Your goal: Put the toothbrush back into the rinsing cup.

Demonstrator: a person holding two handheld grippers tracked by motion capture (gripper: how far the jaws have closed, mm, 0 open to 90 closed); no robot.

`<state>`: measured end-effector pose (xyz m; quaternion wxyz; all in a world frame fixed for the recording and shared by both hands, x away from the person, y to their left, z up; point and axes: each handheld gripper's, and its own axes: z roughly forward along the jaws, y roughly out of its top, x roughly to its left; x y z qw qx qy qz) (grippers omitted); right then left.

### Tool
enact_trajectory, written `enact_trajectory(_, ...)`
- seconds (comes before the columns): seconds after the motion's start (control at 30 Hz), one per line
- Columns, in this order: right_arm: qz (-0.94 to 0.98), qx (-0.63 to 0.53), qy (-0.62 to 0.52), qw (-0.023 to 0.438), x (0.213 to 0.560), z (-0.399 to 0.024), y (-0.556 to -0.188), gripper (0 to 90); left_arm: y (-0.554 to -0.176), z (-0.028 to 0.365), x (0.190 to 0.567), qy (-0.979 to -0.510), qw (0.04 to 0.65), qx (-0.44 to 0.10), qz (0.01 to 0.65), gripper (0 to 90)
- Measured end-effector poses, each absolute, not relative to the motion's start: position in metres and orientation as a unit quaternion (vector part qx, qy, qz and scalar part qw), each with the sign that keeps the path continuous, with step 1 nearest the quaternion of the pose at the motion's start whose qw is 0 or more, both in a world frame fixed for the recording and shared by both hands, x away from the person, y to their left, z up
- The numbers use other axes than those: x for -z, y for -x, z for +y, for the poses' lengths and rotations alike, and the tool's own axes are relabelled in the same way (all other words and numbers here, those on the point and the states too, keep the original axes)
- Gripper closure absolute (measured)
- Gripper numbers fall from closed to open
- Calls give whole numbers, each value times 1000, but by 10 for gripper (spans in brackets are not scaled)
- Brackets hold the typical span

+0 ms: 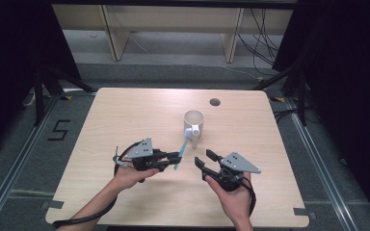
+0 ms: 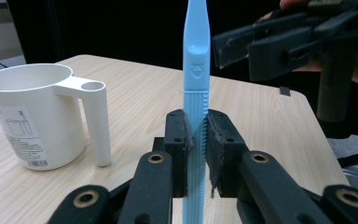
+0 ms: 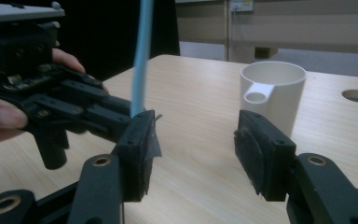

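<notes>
The table [image 1: 125, 115] is pale wood with a round hole [image 1: 215, 102] near its far edge, on a grey floor with black curtains at both sides. A white mug [image 1: 193, 123] stands in the centre of the frame. The left gripper [image 1: 177, 155] pinches a blue toothbrush [image 1: 182, 153] by the handle; its head is cut off at the top of the left gripper view. The right gripper [image 1: 203, 159], lower right, has spread jaws with nothing between them.

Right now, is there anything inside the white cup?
The white cup looks empty near its rim, seen from above. Its bottom is hidden by its own wall. The blue toothbrush is outside it, clamped in the left gripper.
</notes>
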<state>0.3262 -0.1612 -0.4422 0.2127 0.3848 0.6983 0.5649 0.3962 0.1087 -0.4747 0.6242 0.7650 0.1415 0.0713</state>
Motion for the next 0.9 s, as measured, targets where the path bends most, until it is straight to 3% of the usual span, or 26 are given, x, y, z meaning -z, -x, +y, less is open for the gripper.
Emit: enact_trajectory(0.9, 689, -580, -386, 201, 429, -135, -341, 697, -391, 86, 475, -768, 617, -93, 144, 786)
